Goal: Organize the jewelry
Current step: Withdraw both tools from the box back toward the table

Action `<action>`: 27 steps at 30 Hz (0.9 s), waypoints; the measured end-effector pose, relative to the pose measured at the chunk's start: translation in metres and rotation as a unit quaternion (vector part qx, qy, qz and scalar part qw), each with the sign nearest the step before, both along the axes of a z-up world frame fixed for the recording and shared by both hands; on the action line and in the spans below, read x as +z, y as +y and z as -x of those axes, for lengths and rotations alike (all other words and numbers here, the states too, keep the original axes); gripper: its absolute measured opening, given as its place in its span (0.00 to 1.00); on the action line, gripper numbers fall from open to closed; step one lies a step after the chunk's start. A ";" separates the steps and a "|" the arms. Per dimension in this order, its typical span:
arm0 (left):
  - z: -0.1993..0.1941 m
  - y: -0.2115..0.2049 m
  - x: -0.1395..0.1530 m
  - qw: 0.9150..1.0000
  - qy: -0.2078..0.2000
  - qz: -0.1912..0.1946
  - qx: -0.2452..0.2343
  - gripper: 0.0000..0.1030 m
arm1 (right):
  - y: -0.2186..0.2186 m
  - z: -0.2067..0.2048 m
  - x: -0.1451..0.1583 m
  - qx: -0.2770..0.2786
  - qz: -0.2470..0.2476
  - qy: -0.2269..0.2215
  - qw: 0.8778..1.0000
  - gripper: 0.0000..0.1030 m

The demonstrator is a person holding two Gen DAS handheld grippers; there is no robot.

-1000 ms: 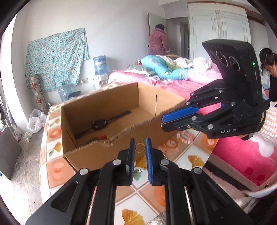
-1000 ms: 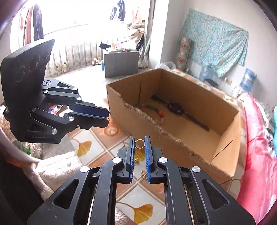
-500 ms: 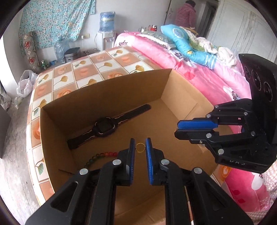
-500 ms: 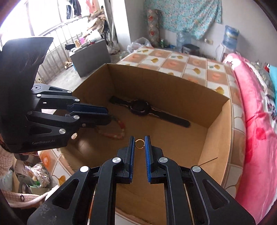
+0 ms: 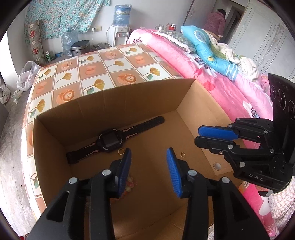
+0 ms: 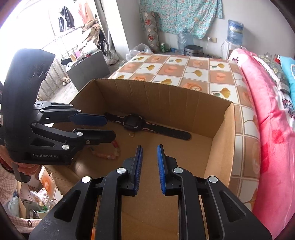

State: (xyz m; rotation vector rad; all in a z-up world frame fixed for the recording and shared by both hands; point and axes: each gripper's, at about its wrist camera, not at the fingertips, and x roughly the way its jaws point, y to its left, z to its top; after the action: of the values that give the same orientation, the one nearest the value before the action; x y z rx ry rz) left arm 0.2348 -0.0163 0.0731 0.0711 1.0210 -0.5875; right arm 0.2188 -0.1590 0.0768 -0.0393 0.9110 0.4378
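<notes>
An open cardboard box (image 5: 114,103) (image 6: 166,96) stands on the tiled table. On its floor lie a black watch (image 5: 110,140) (image 6: 131,122), a bead bracelet (image 6: 110,153) (image 5: 129,182) and two gold rings. One ring (image 5: 120,151) (image 6: 131,134) lies by the watch, the other ring (image 5: 182,155) lies further right. My left gripper (image 5: 148,158) (image 6: 108,127) is open and empty above the box floor. My right gripper (image 6: 149,153) (image 5: 197,134) is open and empty beside it.
The table (image 5: 95,73) with a flower-tile cover extends behind the box. A pink bed (image 5: 212,79) (image 6: 272,110) runs along its right side. A person (image 5: 217,20) stands at a far door. Water bottles (image 5: 121,13) and a bag (image 5: 25,75) stand by the wall.
Both grippers have opened over the box. The gold rings they each held now lie on the box floor. Both grippers have moved lower into the box.
</notes>
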 end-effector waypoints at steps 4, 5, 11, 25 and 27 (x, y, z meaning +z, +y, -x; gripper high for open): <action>0.023 0.014 0.020 0.999 -0.039 0.027 0.008 0.37 | -0.009 0.018 0.020 -0.008 -0.026 -0.026 0.999 0.16; 0.033 0.020 0.028 0.998 -0.057 0.036 0.008 0.37 | -0.011 0.026 0.026 -0.010 -0.031 -0.036 0.999 0.17; 0.117 0.061 0.056 0.981 -0.160 0.112 0.005 0.38 | -0.014 0.090 0.057 -0.005 -0.060 -0.095 0.994 0.21; 0.221 0.080 -0.039 0.987 -0.127 0.079 0.058 0.48 | 0.012 0.176 -0.030 -0.047 -0.083 -0.006 0.995 0.41; 0.218 0.072 -0.055 0.990 -0.118 0.046 0.067 0.48 | 0.014 0.178 -0.047 -0.070 -0.066 0.018 0.995 0.41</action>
State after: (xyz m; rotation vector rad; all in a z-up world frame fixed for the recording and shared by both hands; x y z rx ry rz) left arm 0.0168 0.0553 0.0183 -0.0096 0.7625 -0.4902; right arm 0.0405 -0.1445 0.0302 0.1535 0.9113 0.3686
